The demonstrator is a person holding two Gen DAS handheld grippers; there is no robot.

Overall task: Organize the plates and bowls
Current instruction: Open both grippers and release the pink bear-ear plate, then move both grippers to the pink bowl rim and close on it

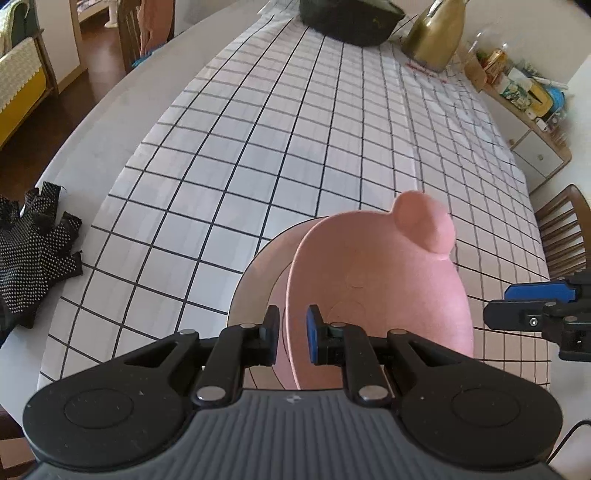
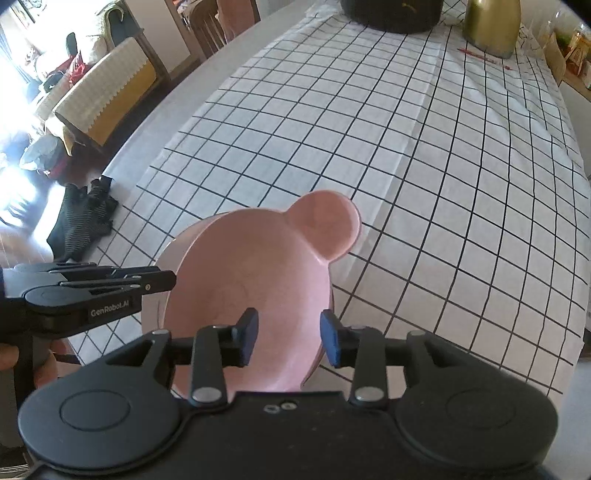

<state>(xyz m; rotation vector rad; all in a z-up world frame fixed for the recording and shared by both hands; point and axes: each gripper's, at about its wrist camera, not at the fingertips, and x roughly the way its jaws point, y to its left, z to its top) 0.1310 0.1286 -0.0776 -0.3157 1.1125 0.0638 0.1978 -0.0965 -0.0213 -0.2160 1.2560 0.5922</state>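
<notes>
A pink plate with a round ear (image 1: 388, 288) is tilted over a second pink dish (image 1: 258, 280) on the checked cloth. My left gripper (image 1: 293, 334) has its jaws around the tilted plate's left rim, with a narrow gap showing, and it holds the plate up. In the right wrist view the same eared plate (image 2: 255, 280) lies over the lower dish (image 2: 155, 310). My right gripper (image 2: 289, 338) is open above the plate's near side and holds nothing. The left gripper also shows in the right wrist view (image 2: 162, 280), and the right gripper in the left wrist view (image 1: 495, 302).
A black dotted glove (image 1: 33, 251) lies at the table's left edge. A dark bowl (image 1: 351, 18) and a gold jug (image 1: 436, 33) stand at the far end. A chair (image 1: 565, 229) stands at the right, a cluttered cabinet (image 1: 524, 96) beyond.
</notes>
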